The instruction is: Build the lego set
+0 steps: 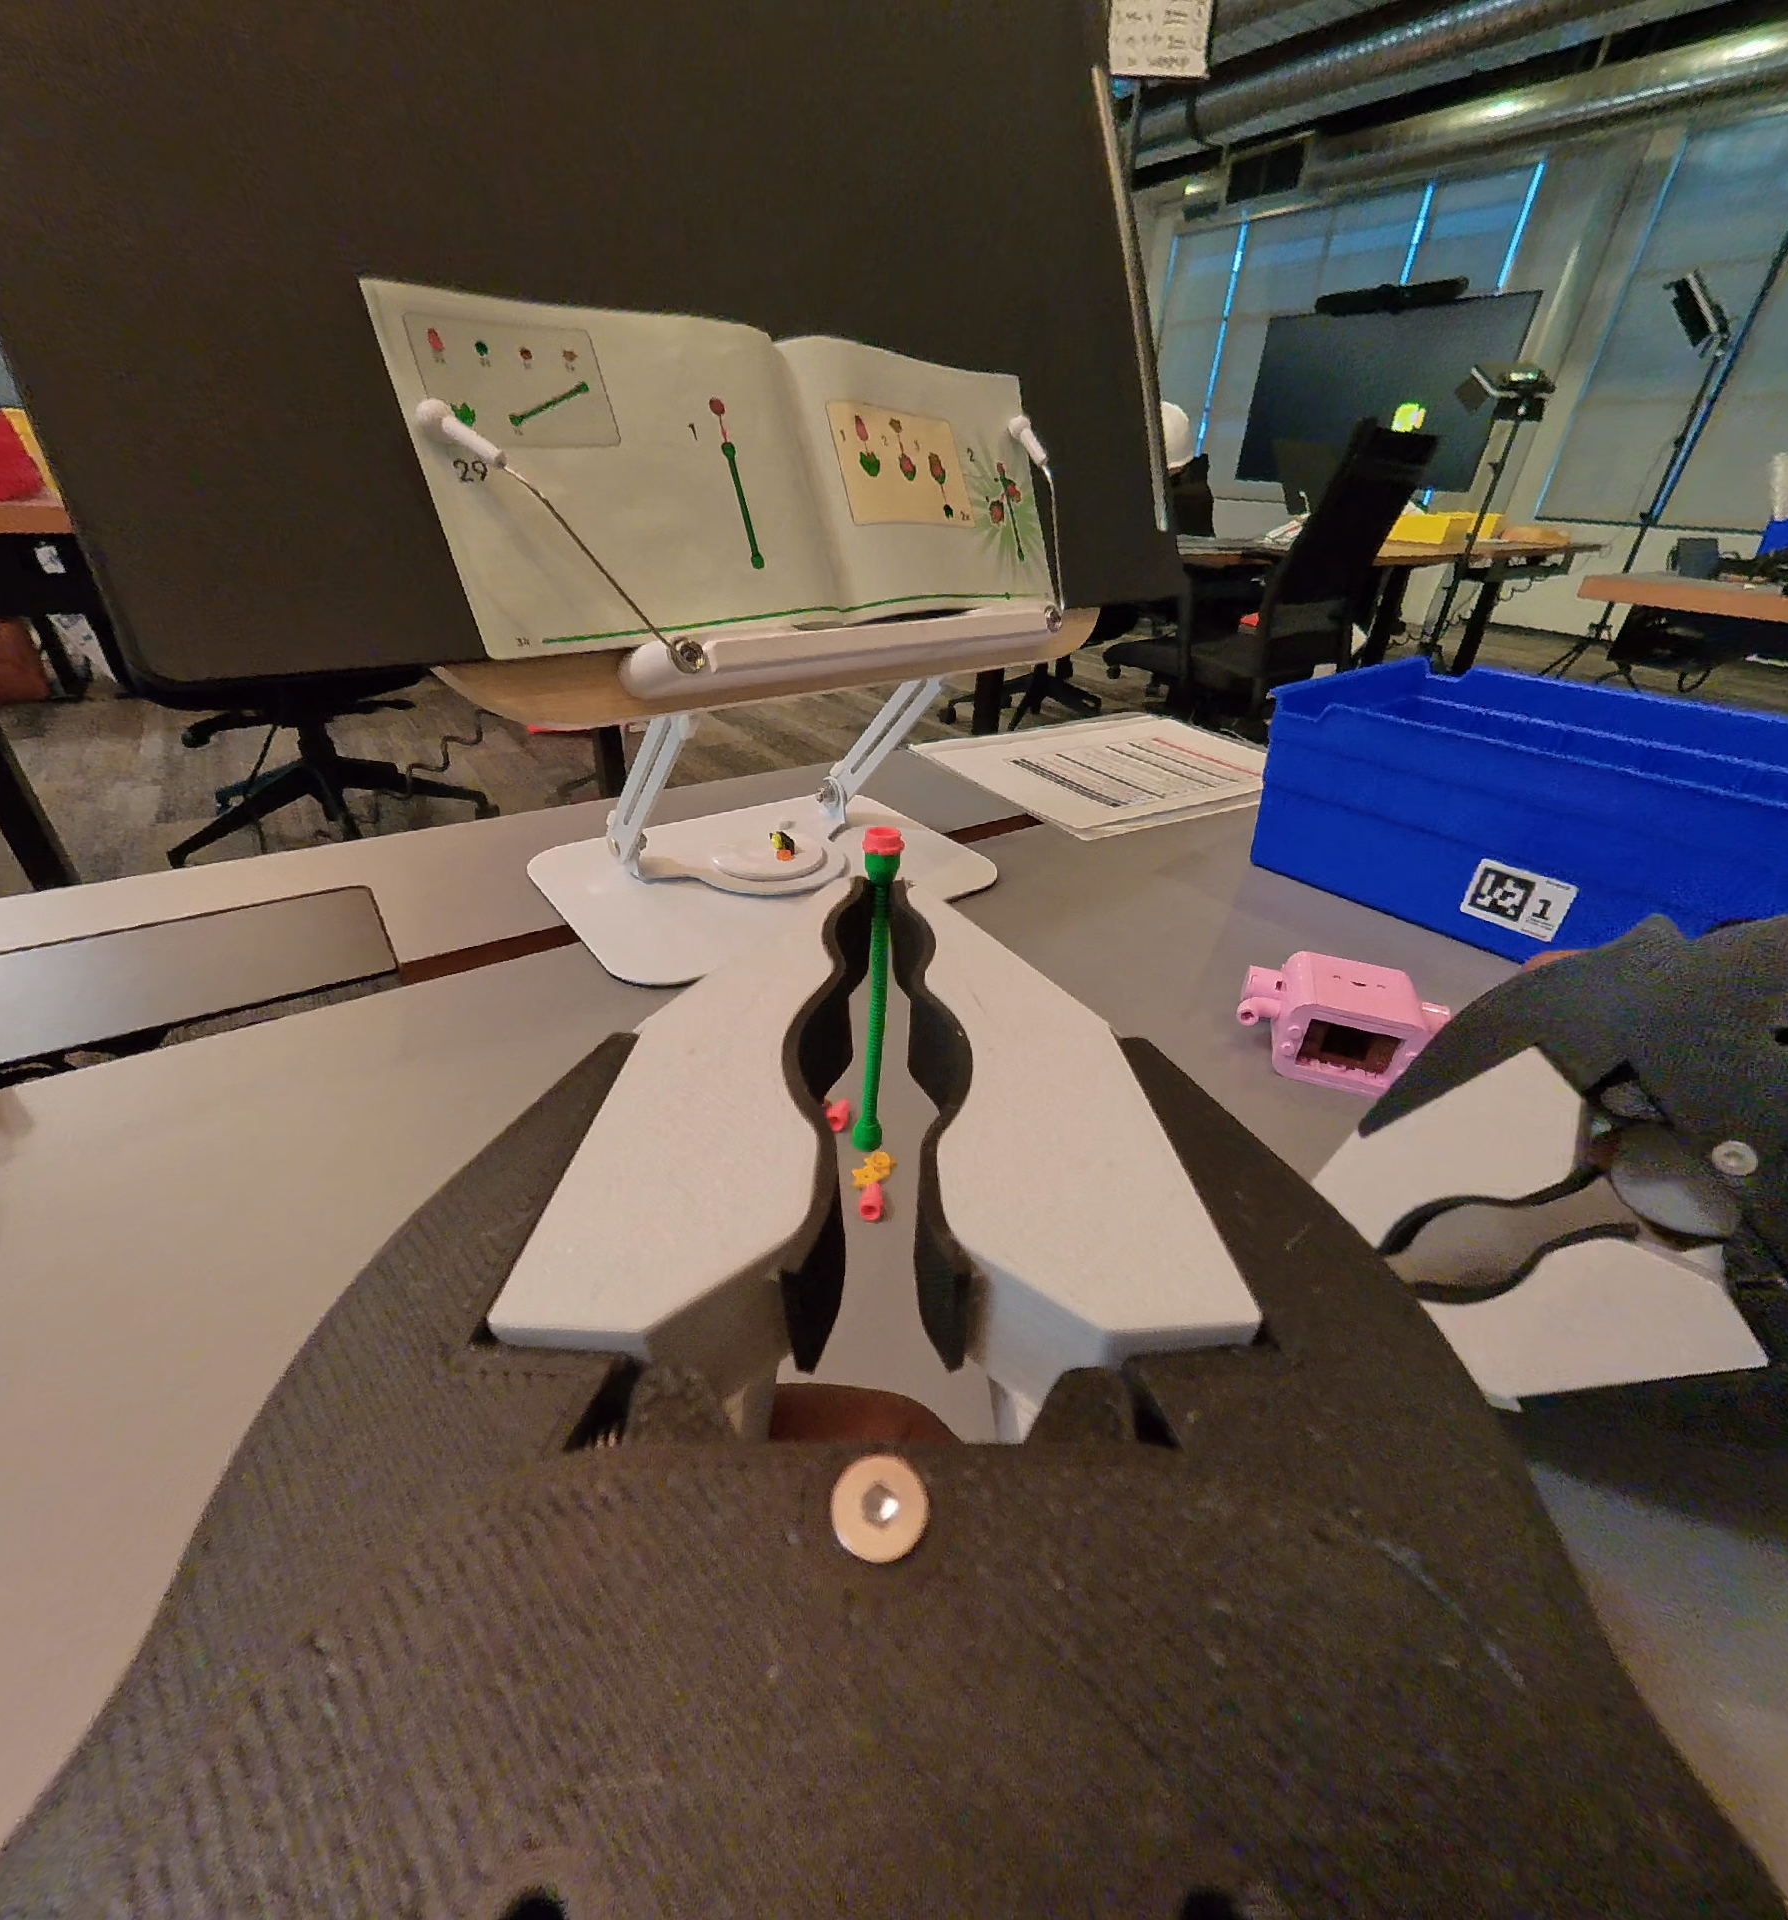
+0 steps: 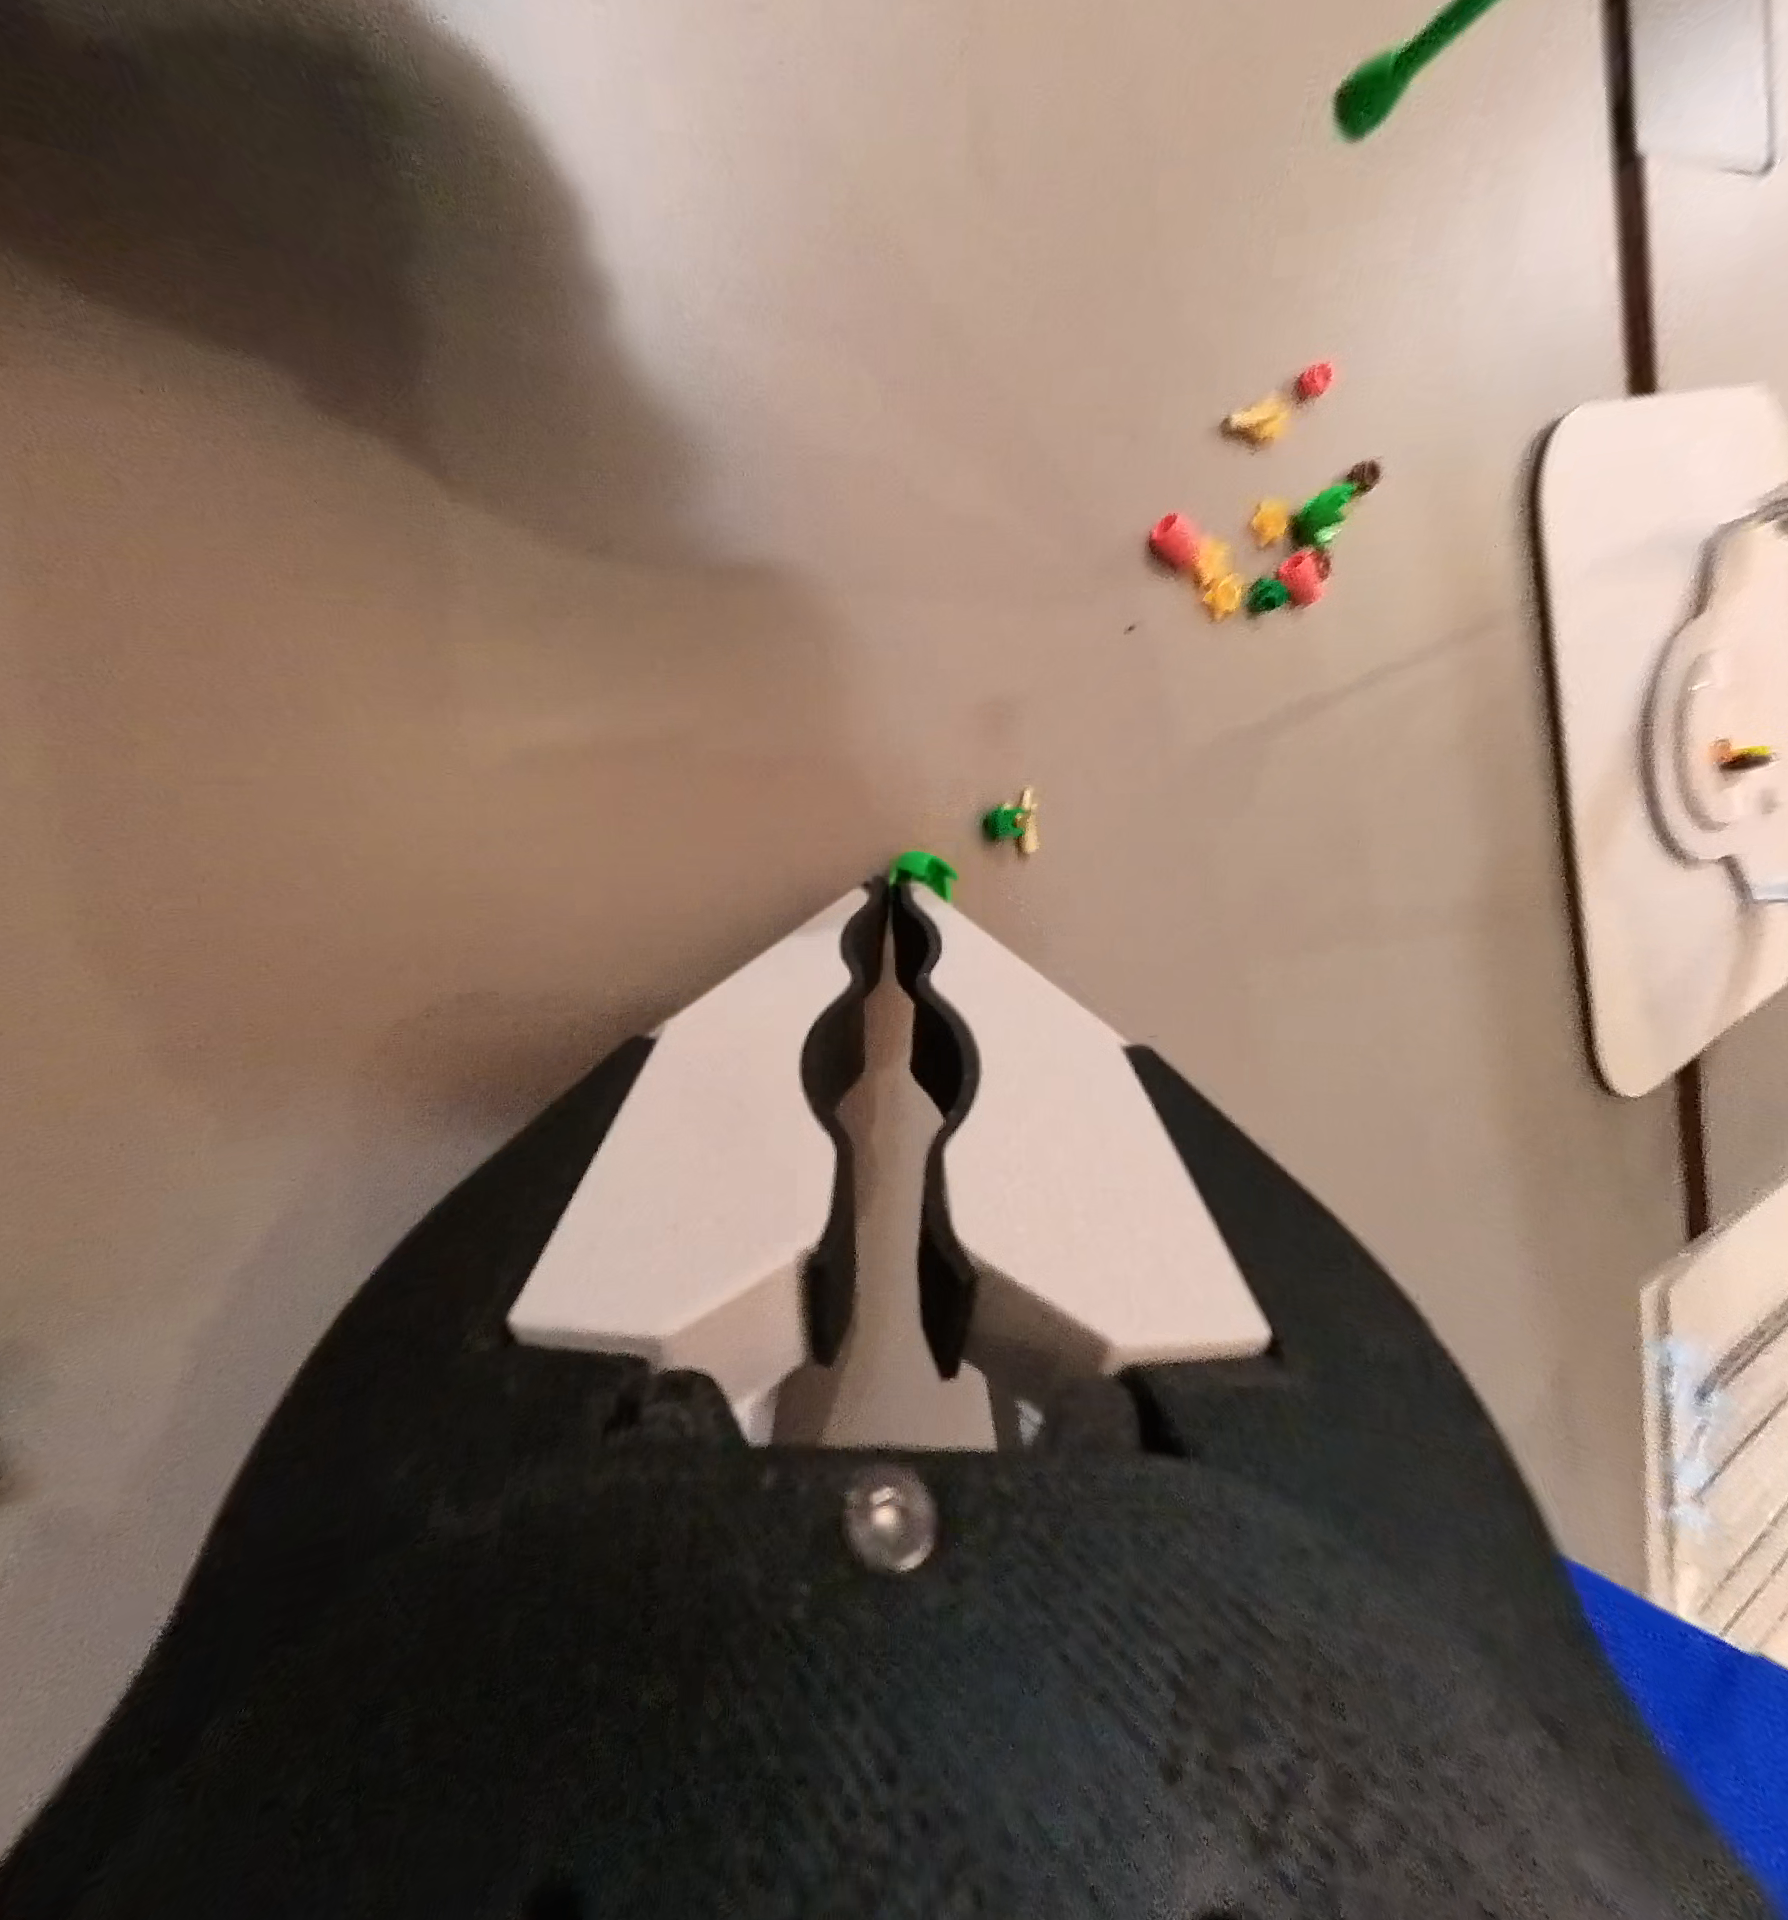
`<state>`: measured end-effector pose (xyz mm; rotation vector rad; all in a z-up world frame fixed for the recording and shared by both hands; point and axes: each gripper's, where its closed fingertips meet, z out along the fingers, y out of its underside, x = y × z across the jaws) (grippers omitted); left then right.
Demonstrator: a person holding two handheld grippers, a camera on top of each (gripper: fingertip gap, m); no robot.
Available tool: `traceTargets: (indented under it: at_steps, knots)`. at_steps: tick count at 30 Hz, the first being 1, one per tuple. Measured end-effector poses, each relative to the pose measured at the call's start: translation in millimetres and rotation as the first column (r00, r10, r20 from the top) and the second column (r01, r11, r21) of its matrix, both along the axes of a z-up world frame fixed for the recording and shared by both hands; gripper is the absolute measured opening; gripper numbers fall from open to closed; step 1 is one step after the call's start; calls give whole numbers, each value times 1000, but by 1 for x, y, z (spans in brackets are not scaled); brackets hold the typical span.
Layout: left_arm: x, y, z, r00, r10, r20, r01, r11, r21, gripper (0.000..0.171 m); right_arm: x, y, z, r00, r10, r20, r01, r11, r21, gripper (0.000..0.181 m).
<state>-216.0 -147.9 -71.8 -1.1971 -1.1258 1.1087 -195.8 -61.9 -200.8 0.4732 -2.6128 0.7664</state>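
Observation:
My left gripper (image 1: 881, 889) is shut at its tips on a green stem (image 1: 875, 1018) with a red flower bud (image 1: 882, 840) on top. The stem hangs down between the fingers above small pink and yellow pieces (image 1: 872, 1172) on the table. My right gripper (image 2: 888, 891) is shut on a small green leaf piece (image 2: 919, 869) and held over the grey table. It also shows at the right of the left wrist view (image 1: 1391, 1250). A cluster of loose red, yellow and green pieces (image 2: 1264, 540) lies ahead of it to the right. The stem's lower end (image 2: 1373, 88) shows at the top.
An open instruction booklet (image 1: 713, 468) rests on a white stand (image 1: 765, 883) at the back. A pink lego block build (image 1: 1337, 1013) and a blue bin (image 1: 1555, 790) stand to the right. A printed sheet (image 1: 1108, 774) lies behind. A green and tan piece (image 2: 1009, 821) lies near the right gripper. My right fingertips sit around 15 cm from my left ones.

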Motion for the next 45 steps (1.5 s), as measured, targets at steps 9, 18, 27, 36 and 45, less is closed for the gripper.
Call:
traceTargets:
  at_steps: [9, 18, 27, 36, 45]
  knots:
    - [-1, 1, 0, 1000, 2, -3, -2, 1000, -22, 0, 4, 42, 0, 977, -71, 202, 30, 979, 200, 0]
    - [-1, -4, -2, 1000, 8, -1, -8, 1000, 6, 0, 9, 55, -3, 968, -88, 236, 25, 965, 261, 4]
    - [-1, -4, -3, 1000, 9, 4, -9, 1000, -3, 0, 19, 48, 1, 955, -37, 295, -26, 978, 208, 12]
    - [-1, -4, -2, 1000, 8, 2, -8, 1000, -8, 0, 7, 47, 14, 958, -51, 282, 9, 989, 150, 15]
    - [-1, -3, -2, 1000, 5, 4, -5, 1000, -11, 0, -7, 32, 32, 942, -34, 333, 48, 998, -32, 17]
